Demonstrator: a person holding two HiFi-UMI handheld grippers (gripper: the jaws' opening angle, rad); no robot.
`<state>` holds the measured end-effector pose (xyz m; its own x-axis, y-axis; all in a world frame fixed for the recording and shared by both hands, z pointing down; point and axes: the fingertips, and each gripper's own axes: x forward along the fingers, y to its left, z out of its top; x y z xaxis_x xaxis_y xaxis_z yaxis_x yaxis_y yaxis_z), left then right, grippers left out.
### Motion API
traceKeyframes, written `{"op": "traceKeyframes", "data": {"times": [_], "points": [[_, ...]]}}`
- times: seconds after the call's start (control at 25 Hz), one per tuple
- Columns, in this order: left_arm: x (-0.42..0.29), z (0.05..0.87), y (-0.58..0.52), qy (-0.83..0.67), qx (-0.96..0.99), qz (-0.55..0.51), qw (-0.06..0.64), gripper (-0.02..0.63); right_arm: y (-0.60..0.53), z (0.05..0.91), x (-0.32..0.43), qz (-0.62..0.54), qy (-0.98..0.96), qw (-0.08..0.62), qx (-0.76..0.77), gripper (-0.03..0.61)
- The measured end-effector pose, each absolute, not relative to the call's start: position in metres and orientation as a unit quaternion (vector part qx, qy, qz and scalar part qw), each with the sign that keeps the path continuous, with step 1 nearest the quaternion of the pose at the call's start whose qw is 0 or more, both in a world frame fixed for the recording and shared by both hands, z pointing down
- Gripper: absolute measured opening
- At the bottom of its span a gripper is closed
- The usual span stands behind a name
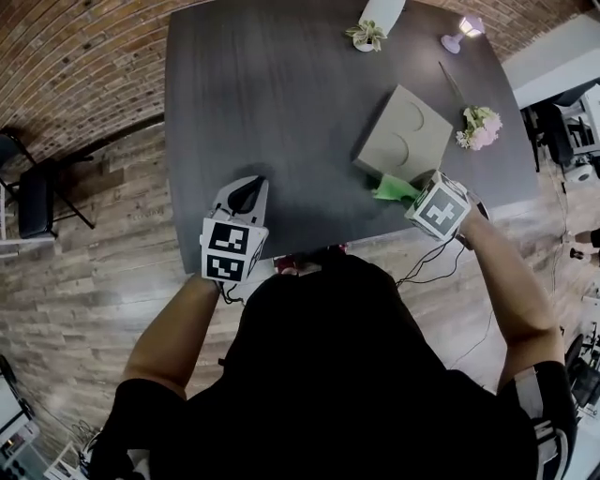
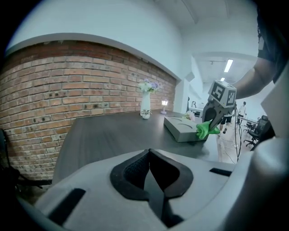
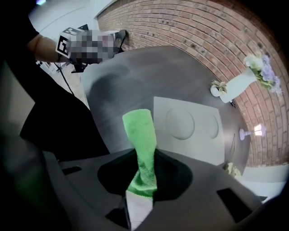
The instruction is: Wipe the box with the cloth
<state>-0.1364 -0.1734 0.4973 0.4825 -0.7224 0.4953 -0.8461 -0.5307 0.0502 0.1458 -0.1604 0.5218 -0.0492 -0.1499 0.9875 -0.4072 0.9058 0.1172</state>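
Observation:
A flat grey box (image 1: 405, 134) with two round dents in its lid lies on the dark table (image 1: 262, 103), towards the right. My right gripper (image 1: 414, 193) is shut on a green cloth (image 1: 394, 190) at the box's near corner. In the right gripper view the cloth (image 3: 141, 135) sticks up from between the jaws, in front of the box (image 3: 189, 128). My left gripper (image 1: 247, 189) hovers over the table's near edge, well left of the box. Its jaws are shut with nothing between them. The left gripper view shows box (image 2: 180, 127) and cloth (image 2: 205, 130) far off to the right.
A white vase (image 1: 380, 11), a small potted plant (image 1: 366, 36) and a small lamp (image 1: 461, 33) stand at the table's far edge. A pink flower bunch (image 1: 479, 127) lies right of the box. A black chair (image 1: 37, 192) stands on the wooden floor at left.

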Motion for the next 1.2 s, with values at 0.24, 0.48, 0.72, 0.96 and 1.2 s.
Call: {"op": "traceKeyframes", "data": {"times": [0.24,0.48,0.72,0.96,1.2], "points": [[-0.112,0.491,-0.174,-0.451,0.852,0.221,0.146,0.009,-0.177,0.527,0.176,0.156,-0.731,0.636,0.193,0.087],[-0.098,0.492,-0.184,-0.493,0.821,0.232,0.168,0.009,-0.245,0.524,0.228,0.147,-0.732,0.629,0.217,0.087],[-0.046,0.485,-0.195,-0.513,0.808,0.238,0.166,0.009,-0.316,0.525,0.289,0.123,-0.733,0.618,0.255,0.087],[-0.002,0.47,-0.2,-0.524,0.804,0.239,0.148,0.009,-0.371,0.52,0.324,0.091,-0.728,0.618,0.282,0.087],[0.004,0.466,-0.192,-0.538,0.796,0.238,0.144,0.009,-0.368,0.52,0.322,0.064,-0.735,0.61,0.288,0.086]]}}
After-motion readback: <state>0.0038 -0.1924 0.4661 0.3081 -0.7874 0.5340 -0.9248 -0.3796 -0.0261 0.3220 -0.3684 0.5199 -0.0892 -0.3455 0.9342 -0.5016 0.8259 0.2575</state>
